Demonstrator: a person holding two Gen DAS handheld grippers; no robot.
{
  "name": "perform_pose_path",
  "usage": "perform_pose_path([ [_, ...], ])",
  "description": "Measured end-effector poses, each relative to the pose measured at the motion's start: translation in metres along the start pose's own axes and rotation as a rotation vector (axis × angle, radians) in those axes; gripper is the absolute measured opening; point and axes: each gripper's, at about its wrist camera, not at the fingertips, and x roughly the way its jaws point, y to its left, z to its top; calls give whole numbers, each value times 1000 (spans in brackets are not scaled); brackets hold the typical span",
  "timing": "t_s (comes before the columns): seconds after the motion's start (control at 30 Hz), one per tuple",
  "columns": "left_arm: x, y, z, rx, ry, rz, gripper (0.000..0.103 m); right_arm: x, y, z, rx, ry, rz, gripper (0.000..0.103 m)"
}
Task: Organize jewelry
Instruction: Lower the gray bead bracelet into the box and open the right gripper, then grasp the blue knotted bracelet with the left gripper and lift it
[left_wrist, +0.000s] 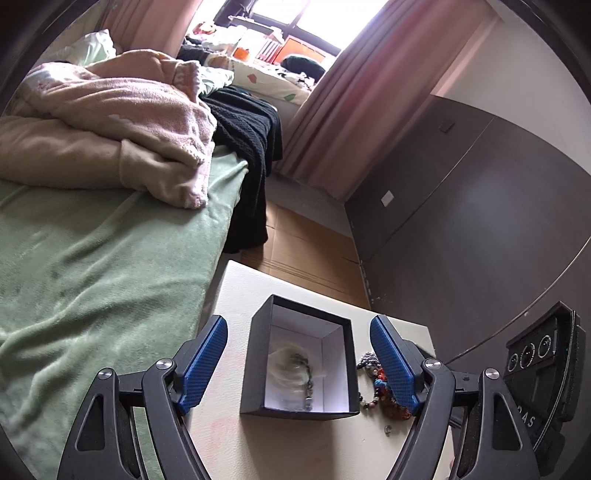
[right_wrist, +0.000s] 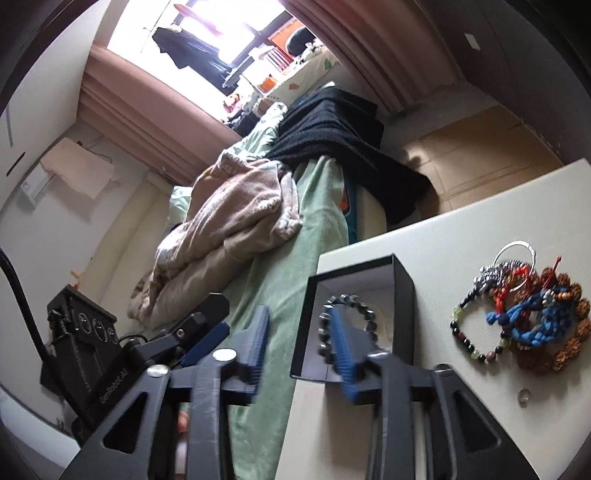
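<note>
Blue pads: ribbed plastic facings on black hinged fingers, the same on both tools.
Right gripper (right_wrist: 298, 312): jaws part open and clamping nothing. One finger stands in front of the dark bead bracelet (right_wrist: 347, 321); contact cannot be told through the blur.
Left gripper (left_wrist: 299, 325): jaws wide apart and empty, one finger on each side of the box (left_wrist: 258, 369), neither pressing its walls.
Step in hand: judged to be the release of one bracelet into the box, with the left tool placed to steady it.
Bracelet: a loop of round, glossy grey-black beads, sitting in the mouth of the box. The left view shows it low inside, next to something pale and filmy that cannot be identified.
Box: stiff black card, square and open-topped, with a smooth white lining. It sits on the white table (right_wrist: 461, 229), close to the edge by the bed.
Remaining jewelry: a tangled pile (right_wrist: 535, 314) just beside the box, made up of blue and red cord, rough brown seed beads, small mixed beads and a thin silver hoop (right_wrist: 515, 254). A small ring (right_wrist: 523, 396) lies apart from it.
Next move: judged to be clearing the box and lifting one piece from the pile. Tangled cords could drag neighbouring pieces along.
</note>
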Motion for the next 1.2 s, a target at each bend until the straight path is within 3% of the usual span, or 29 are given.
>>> perform_pose_path([
  [0.23,-5,-12,-9,50,-15,21,80,-36,-19,1,30,-76,-63,58],
  [0.57,0,-49,-29,112,7,-35,80,-92,-57,-3,102,-127,-183,58],
  [0.77,15,-68,-42,113,69,-87,80,-113,-79,-8,165,-136,-222,58],
  [0.8,16,-72,-45,121,74,-93,80,-115,-84,-8,182,-136,-221,59],
  [0.9,22,-86,-51,148,90,-105,80,-124,-97,-11,238,-151,-241,75],
  [1.0,31,-99,-58,167,109,-120,80,-130,-110,-10,285,-153,-255,76],
  [1.2,56,-124,-75,237,179,-131,64,-134,-137,-10,383,-119,-294,76],
])
